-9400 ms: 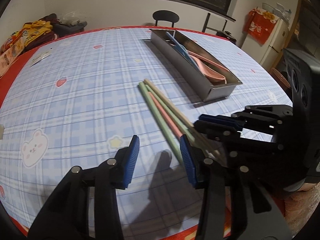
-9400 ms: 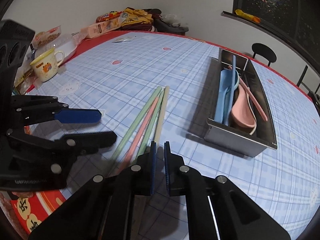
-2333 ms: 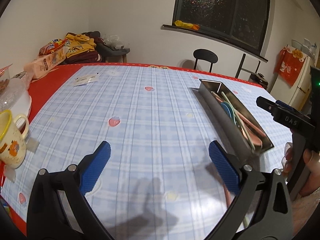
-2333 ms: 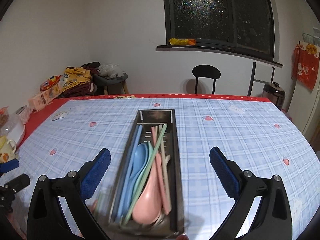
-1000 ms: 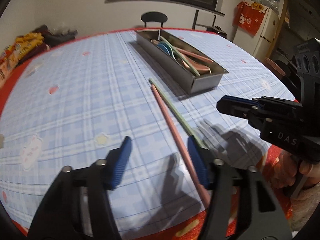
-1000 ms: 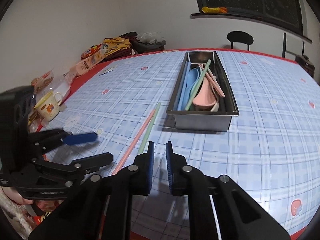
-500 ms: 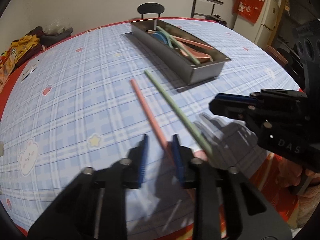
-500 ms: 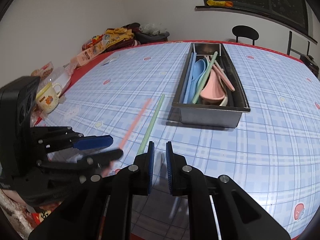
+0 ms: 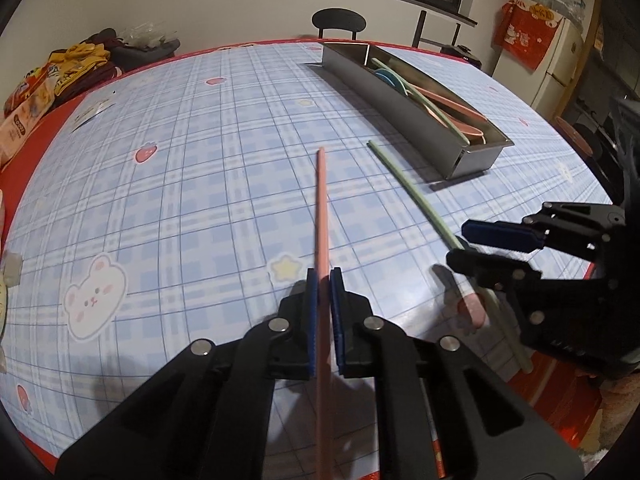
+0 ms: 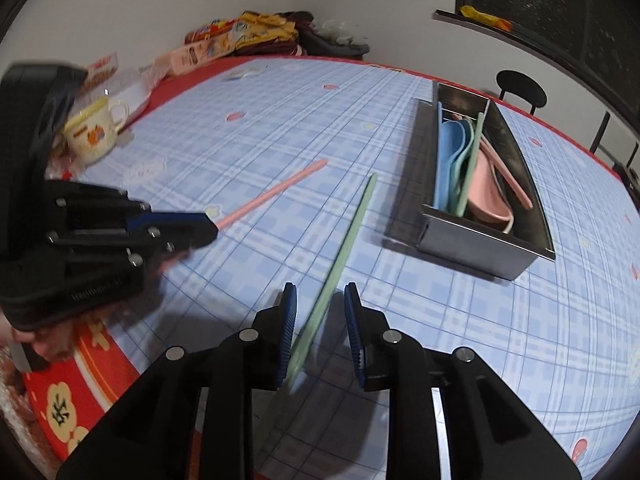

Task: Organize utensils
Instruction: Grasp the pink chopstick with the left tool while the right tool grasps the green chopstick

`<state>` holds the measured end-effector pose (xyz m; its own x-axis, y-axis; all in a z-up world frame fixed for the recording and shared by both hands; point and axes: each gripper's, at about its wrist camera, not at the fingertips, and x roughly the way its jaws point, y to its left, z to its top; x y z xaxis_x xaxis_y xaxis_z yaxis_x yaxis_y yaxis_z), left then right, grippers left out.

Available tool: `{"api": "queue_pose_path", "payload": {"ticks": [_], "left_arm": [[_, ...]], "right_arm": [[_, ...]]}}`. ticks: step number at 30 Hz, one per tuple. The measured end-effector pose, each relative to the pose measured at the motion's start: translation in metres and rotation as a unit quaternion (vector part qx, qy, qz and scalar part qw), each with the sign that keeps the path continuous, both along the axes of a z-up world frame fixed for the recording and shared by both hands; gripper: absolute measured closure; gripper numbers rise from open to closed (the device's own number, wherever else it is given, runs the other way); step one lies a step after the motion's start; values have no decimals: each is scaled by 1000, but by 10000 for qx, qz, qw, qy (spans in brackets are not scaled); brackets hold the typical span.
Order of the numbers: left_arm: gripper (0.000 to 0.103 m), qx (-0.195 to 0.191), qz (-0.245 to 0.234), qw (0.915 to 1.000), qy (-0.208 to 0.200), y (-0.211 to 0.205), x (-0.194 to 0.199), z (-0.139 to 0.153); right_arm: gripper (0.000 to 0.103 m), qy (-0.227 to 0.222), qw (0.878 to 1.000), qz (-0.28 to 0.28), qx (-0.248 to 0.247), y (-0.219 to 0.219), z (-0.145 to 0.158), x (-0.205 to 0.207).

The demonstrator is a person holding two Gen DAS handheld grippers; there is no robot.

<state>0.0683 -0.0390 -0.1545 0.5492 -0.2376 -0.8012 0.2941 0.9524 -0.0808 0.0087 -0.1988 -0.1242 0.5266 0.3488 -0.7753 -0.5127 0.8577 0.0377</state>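
My left gripper (image 9: 324, 308) is shut on a pink chopstick (image 9: 322, 216) and holds it above the table, pointing away; it also shows in the right wrist view (image 10: 272, 194). My right gripper (image 10: 320, 332) is partly open around the near end of a green chopstick (image 10: 340, 264), which lies on the blue checked tablecloth (image 9: 200, 184); the jaws do not press it. That chopstick also shows in the left wrist view (image 9: 412, 192). A steel utensil tray (image 10: 480, 240) holds blue, green and pink spoons and chopsticks (image 10: 476, 168).
A cartoon mug (image 10: 94, 128) and snack packets (image 10: 224, 46) stand at the table's left side. A black chair (image 9: 338, 22) and a fridge (image 9: 560, 68) stand beyond the table. The red table edge (image 10: 80, 380) is close below the grippers.
My left gripper closed on the pink chopstick and lifted it off the table, swinging it away from the green one. My right gripper opened from shut and now straddles the green chopstick.
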Motion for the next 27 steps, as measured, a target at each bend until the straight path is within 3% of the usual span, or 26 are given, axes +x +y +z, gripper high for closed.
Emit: {"api": "queue_pose_path", "payload": {"ticks": [5, 7, 13, 18, 27], "left_arm": [[91, 62, -15, 9999, -144, -1, -3, -1], [91, 60, -17, 9999, -161, -2, -4, -1], [89, 96, -58, 9997, -199, -5, -4, -3], [82, 266, -186, 9991, -264, -13, -6, -3], [81, 425, -203, 9984, -317, -18, -7, -4]], "right_arm": [[79, -56, 10000, -25, 13, -1, -1, 1], [92, -52, 10000, -54, 62, -3, -1, 2], [96, -10, 9995, -189, 240, -9, 0, 5], [97, 7, 9985, -311, 452, -18, 1, 7], [97, -80, 9961, -398, 788, -29, 7, 6]]}}
